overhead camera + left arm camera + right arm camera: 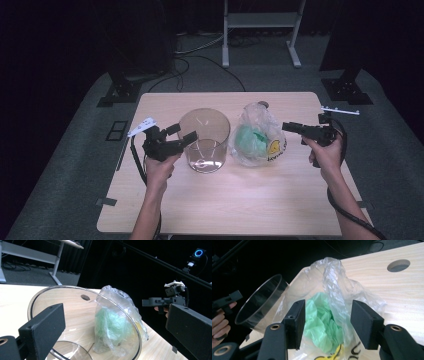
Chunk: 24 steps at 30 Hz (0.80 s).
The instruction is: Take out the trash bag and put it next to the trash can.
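Plastic bag (257,137) beside the clear tub (204,140): my right gripper (327,322) gapes empty, so I'd pinch high (crinkly film slips); left gripper (181,138) open, idle.

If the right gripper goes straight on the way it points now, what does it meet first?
Most likely the clear plastic bag: the right gripper points at it with open jaws, with green material inside. The remaining gap is unclear.

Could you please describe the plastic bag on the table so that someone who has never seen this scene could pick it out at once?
Start at the light wooden table and find the clear glass bowl near its middle. The plastic bag sits right beside that bowl, on the side toward the right gripper. Unlike the rigid, empty bowl, it is soft, crumpled and see-through, with something green bunched inside and a yellow print low on its side.
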### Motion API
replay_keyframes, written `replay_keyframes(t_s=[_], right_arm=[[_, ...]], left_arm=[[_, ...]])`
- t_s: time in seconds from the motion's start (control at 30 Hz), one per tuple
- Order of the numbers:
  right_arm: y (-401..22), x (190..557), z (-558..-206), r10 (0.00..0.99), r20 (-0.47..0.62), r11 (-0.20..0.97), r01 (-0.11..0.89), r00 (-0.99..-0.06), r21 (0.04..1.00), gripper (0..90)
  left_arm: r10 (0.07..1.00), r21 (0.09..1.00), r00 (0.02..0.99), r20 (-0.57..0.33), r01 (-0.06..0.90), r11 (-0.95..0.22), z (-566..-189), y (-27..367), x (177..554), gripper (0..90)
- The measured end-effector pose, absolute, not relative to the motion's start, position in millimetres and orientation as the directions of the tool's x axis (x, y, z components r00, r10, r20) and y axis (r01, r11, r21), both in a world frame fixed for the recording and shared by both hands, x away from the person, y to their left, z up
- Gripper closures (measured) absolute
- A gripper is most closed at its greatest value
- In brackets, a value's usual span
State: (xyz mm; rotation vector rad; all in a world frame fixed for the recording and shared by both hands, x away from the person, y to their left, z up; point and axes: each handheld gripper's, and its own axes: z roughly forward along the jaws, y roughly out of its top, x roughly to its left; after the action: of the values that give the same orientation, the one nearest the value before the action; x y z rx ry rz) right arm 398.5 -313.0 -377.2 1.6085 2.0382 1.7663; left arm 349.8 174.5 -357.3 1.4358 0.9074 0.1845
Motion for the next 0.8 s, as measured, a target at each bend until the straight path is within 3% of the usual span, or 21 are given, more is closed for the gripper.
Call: replay_keyframes(t_s=[0.8], right_arm=[[-324, 379, -404, 0.676, 0.571, -0.142, 0.679, -0.465, 0.720, 44.0]], left_arm=[[0.613, 0.896, 0.664, -0.428, 0.401, 0.190, -358, 176, 350, 1.1]])
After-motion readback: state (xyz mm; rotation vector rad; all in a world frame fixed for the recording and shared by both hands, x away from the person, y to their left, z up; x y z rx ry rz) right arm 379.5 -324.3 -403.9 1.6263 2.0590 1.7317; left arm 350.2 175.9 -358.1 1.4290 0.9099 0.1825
